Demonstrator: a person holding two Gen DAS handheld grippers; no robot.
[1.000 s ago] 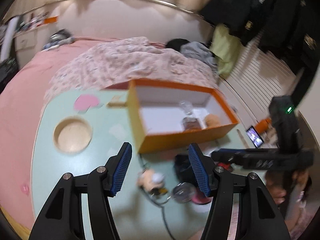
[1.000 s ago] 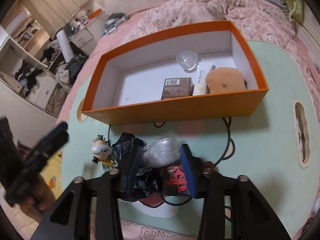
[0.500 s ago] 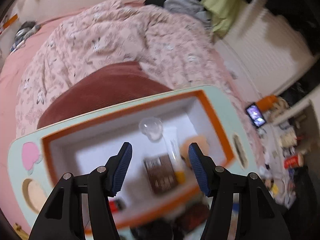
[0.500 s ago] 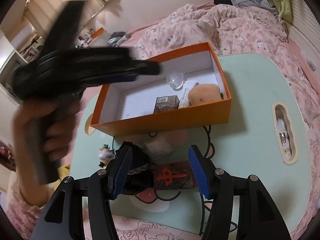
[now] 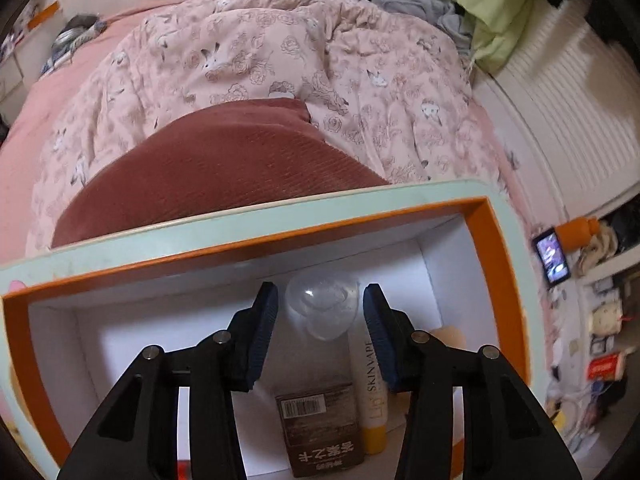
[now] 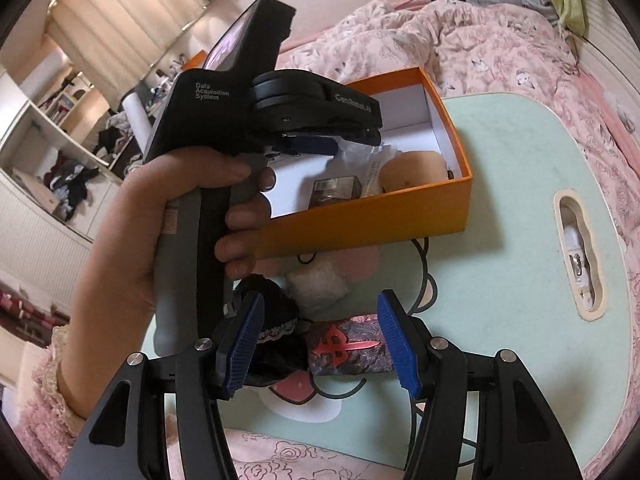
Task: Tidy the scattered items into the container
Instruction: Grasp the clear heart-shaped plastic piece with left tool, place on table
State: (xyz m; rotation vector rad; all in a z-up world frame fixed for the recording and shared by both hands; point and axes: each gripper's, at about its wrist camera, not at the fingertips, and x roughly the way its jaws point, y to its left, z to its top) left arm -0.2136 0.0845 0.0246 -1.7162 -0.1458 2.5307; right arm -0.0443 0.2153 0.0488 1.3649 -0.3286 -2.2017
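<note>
In the right wrist view, a person's hand [image 6: 160,232] at nine o'clock holds the left gripper [image 5: 320,320] over the orange box [image 6: 400,208]. Its jaws, just closing, flank a clear plastic cup [image 5: 322,308] without touching it. Inside the box lie a brown carton [image 5: 320,420], a white tube [image 5: 372,392] and a tan round thing [image 6: 416,166]. At six o'clock the right gripper [image 6: 320,340] hovers, jaws released, over black lace cloth [image 6: 276,320] and a patterned pouch [image 6: 352,348] on the mint surface [image 6: 500,200].
</note>
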